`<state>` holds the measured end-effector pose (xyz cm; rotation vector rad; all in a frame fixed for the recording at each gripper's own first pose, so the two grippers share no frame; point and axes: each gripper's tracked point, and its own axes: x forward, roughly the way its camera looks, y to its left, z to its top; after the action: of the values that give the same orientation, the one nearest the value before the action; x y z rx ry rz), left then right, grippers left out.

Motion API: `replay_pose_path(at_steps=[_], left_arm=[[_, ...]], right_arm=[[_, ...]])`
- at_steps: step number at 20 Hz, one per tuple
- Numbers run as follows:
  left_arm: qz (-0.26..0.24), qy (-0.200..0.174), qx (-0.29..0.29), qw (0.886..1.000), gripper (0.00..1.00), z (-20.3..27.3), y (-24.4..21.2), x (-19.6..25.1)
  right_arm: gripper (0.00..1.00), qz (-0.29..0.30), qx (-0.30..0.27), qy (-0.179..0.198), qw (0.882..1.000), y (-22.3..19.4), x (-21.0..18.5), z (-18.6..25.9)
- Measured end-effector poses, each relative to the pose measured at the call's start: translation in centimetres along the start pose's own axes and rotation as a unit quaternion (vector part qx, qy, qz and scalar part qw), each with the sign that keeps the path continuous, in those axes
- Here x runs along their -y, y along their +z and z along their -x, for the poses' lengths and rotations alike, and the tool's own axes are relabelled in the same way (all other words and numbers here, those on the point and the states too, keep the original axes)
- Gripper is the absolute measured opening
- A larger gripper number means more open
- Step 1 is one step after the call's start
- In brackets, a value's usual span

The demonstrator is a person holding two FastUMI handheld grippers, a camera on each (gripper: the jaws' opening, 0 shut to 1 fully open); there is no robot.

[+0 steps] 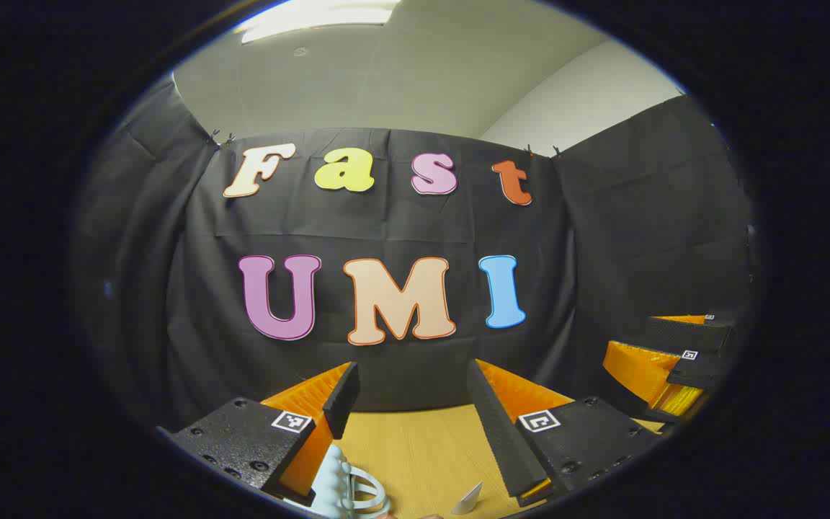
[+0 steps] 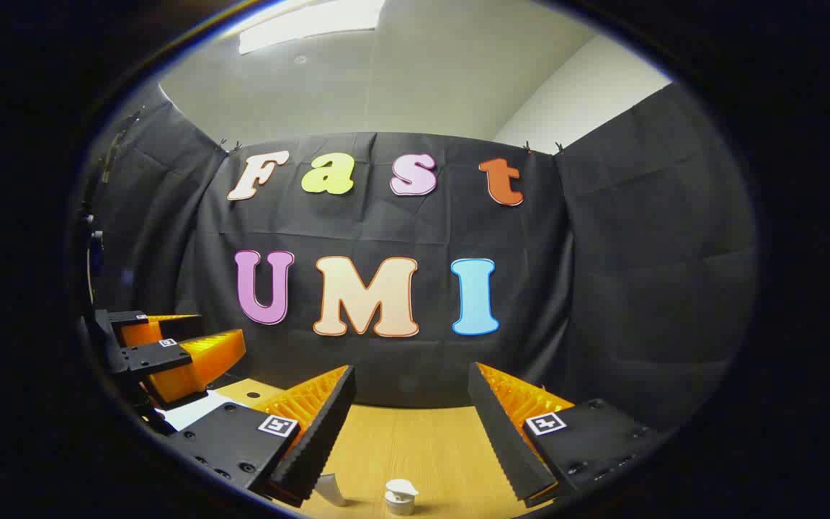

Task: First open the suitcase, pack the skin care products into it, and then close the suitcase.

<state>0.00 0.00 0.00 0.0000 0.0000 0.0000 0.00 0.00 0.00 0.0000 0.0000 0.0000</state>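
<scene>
left gripper view: the left tool (image 1: 411, 411) sits low in the frame, pointing level toward the booth's black cloth wall (image 1: 386, 231). its two fingers stand wide apart w/ bare wooden tabletop (image 1: 422, 447) showing between them; nothing is held. at the bottom edge, just beside the left finger (image 1: 341, 400), a pale blue ribbed item w/ a looped handle (image 1: 346, 490) pokes into view, partly cut off, so can't tell what it is. a small white pointed piece (image 1: 469, 499) lies on the tabletop near the right finger's base. at far right, the right tool (image 1: 681, 360) is seen side-on, raised above the tabletop, well apart from the left one.

right gripper view: the right tool (image 2: 411, 411) also points level at the cloth wall, fingers spread wide, gripping nothing. on the tabletop (image 2: 422, 440) between and below the fingers stands a small white pump-top bottle cap (image 2: 400, 496), prob. one of the skin care products; only its top shows. a second white piece (image 2: 330, 489) lies just beside the left finger's (image 2: 321, 425) lower end, too cut off to identify. at far left the left tool (image 2: 170, 353) is visible side-on, w/ a flat white sheet (image 2: 188, 412) on the tabletop beneath it.

above the cloth: pale wall and ceiling (image 2: 415, 79) w/ a lit ceiling panel (image 2: 307, 21).
</scene>
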Motion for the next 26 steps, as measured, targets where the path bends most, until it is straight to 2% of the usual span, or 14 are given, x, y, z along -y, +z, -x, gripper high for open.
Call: replay_pose_path(at_steps=[4, 8, 12, 19, 23, 26], left_arm=[[-0.022, 0.011, 0.002, 1.000, 0.88, 1.2, -0.5, 0.1], [-0.028, 0.038, -0.019, 0.999, 0.88, 3.3, -2.2, -1.1], [-0.039, 0.067, -0.033, 0.996, 0.88, 5.0, -3.4, -2.8], [-0.056, 0.078, -0.061, 0.993, 0.88, 6.2, -5.1, -2.9], [-0.056, 0.080, -0.066, 0.993, 0.89, 5.7, -5.6, -2.5], [-0.054, 0.082, -0.068, 0.993, 0.88, 5.4, -5.8, -2.7]], right_arm=[[0.98, 0.003, 0.014, 0.008, 1.000, 0.0, 0.7, 0.5], [0.98, 0.003, 0.026, 0.026, 0.999, 0.2, 0.3, 1.0], [0.98, 0.000, 0.014, 0.051, 0.999, -0.7, -0.9, 1.5], [0.98, 0.008, 0.005, 0.085, 0.996, -1.3, -1.9, 1.7], [0.98, 0.009, 0.002, 0.085, 0.996, -1.7, -1.6, 0.9], [0.98, 0.011, -0.002, 0.068, 0.998, -2.1, -0.6, 0.4]])
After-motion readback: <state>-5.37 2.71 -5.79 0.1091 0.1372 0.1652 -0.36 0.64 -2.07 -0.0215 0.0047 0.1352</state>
